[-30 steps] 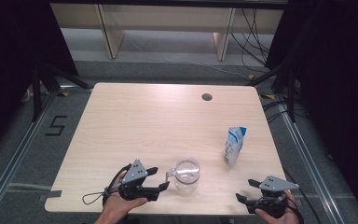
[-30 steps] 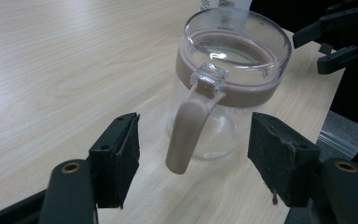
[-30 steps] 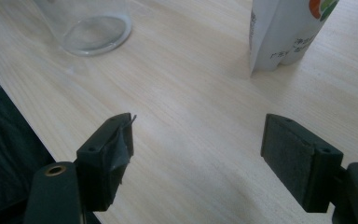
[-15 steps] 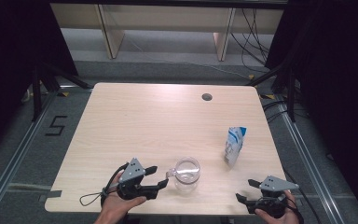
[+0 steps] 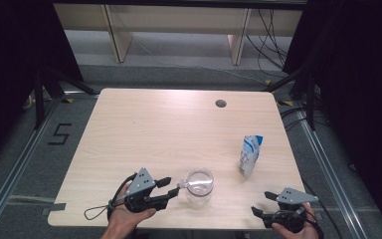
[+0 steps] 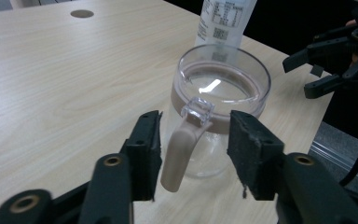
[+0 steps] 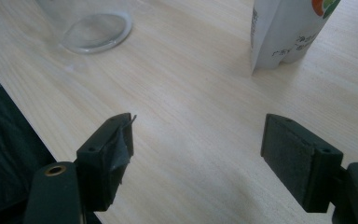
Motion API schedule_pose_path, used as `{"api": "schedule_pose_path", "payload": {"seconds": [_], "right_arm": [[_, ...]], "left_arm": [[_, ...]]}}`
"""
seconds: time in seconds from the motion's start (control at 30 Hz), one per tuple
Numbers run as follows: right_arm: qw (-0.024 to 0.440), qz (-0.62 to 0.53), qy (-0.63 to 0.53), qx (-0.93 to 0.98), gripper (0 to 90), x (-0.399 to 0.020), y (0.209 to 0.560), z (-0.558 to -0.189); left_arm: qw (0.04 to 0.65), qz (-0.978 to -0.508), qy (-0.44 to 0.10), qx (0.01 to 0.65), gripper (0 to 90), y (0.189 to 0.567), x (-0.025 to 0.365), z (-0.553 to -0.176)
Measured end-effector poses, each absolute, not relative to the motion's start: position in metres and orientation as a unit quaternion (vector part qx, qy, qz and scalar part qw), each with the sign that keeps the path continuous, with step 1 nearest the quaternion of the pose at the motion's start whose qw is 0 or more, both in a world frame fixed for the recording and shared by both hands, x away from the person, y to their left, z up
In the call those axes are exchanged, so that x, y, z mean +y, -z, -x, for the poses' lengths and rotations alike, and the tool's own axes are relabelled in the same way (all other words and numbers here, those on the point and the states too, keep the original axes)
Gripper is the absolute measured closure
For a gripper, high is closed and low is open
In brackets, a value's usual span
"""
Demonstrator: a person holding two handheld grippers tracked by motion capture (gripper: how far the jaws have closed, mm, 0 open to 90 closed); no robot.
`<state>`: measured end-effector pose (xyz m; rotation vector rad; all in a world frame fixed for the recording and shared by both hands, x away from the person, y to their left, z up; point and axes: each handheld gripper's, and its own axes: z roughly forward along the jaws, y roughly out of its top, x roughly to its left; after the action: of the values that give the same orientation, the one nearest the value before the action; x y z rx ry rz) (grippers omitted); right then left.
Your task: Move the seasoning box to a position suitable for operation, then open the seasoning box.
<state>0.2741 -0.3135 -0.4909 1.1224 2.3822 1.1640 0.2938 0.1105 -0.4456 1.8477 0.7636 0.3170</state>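
A clear plastic mug (image 5: 199, 186) with a beige rim band and handle (image 6: 179, 154) stands near the table's front edge. My left gripper (image 5: 171, 186) points at it from the left. Its jaws have just been closing and stand on either side of the handle, with small gaps still showing at both pads (image 6: 249, 151). My right gripper (image 5: 260, 204) rests open at the front right corner, nothing between its fingers (image 7: 291, 158). A white and blue pouch (image 5: 250, 155) stands upright beyond it, right of the mug; its base (image 7: 289, 32) shows ahead of the right jaws.
The light wooden table (image 5: 144, 129) has a round cable hole (image 5: 221, 103) near its far edge. The mug's base (image 7: 95, 25) lies ahead and left of the right gripper. Shelf legs (image 5: 114, 35) stand on the floor behind the table.
The left gripper's jaws have narrowed around the mug's handle. The right gripper, the mug and the pouch have stayed where they were.
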Motion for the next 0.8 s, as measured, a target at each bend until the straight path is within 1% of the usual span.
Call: {"api": "schedule_pose_path", "payload": {"seconds": [0.03,0.1,0.33,0.4,0.5,0.53,0.73,0.8], "right_arm": [[0.132,-0.386,-0.400,0.821,26.0,-0.314,0.491,-0.274],[0.134,-0.384,-0.400,0.821,26.0,-0.314,0.491,-0.275],[0.140,-0.372,-0.399,0.826,26.0,-0.315,0.491,-0.277],[0.136,-0.371,-0.402,0.826,26.0,-0.314,0.492,-0.277],[0.141,-0.371,-0.399,0.827,26.0,-0.315,0.491,-0.276],[0.151,-0.373,-0.398,0.825,26.0,-0.314,0.491,-0.276],[0.134,-0.374,-0.401,0.826,26.0,-0.313,0.492,-0.277],[0.138,-0.373,-0.399,0.826,26.0,-0.314,0.491,-0.276]], "left_arm": [[0.539,-0.768,-0.131,0.319,62.3,0.446,0.110,-0.294],[0.535,-0.769,-0.135,0.321,66.9,0.443,0.110,-0.293],[0.543,-0.769,-0.138,0.309,80.9,0.441,0.108,-0.296],[0.536,-0.773,-0.141,0.309,84.1,0.440,0.105,-0.296],[0.533,-0.777,-0.144,0.303,85.7,0.440,0.103,-0.297],[0.532,-0.777,-0.143,0.305,87.5,0.440,0.101,-0.297],[0.539,-0.774,-0.143,0.299,89.3,0.441,0.097,-0.303],[0.535,-0.775,-0.142,0.306,89.4,0.440,0.096,-0.303]]}}
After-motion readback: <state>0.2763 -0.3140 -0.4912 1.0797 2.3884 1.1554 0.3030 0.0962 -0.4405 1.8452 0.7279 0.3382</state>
